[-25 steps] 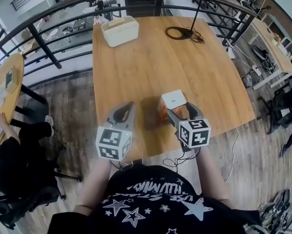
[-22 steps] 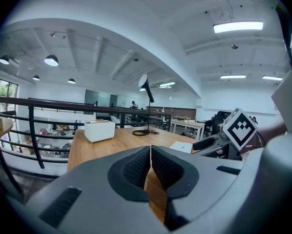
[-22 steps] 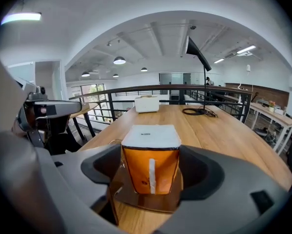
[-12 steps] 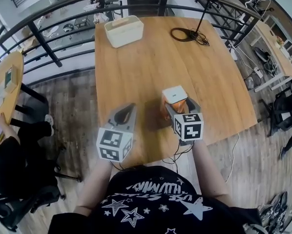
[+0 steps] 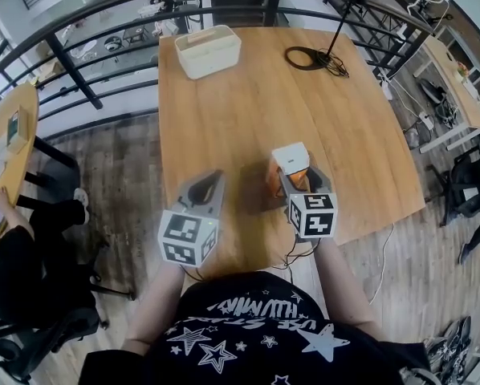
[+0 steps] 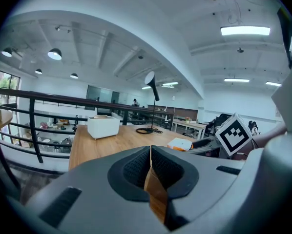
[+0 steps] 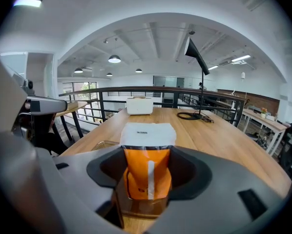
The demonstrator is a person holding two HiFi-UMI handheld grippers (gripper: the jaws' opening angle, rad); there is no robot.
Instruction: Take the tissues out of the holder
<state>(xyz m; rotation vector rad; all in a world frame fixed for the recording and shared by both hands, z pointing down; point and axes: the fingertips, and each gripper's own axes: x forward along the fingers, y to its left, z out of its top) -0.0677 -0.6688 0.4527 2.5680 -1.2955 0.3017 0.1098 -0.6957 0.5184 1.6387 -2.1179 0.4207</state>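
An orange tissue pack (image 5: 289, 160) with a white top stands upright in a clear holder (image 7: 104, 142) near the table's front edge. My right gripper (image 5: 294, 176) reaches it from the near side. Its jaws have just been closing, and the pack (image 7: 147, 174) sits between them with a pad against each side. My left gripper (image 5: 210, 179) hovers to the left of the pack, apart from it. It is shut with nothing in it (image 6: 150, 152). In the left gripper view the pack (image 6: 181, 144) lies off to the right.
A white box (image 5: 208, 50) stands at the table's far left corner. A coiled black cable and a lamp stand (image 5: 308, 57) sit at the far right. A black railing (image 5: 71, 74) runs behind and left of the wooden table (image 5: 240, 111). A seated person (image 5: 15, 255) is at far left.
My right gripper has swung in from the right to line up behind the tissue pack, and its jaws have narrowed onto the pack. The left gripper has hardly moved.
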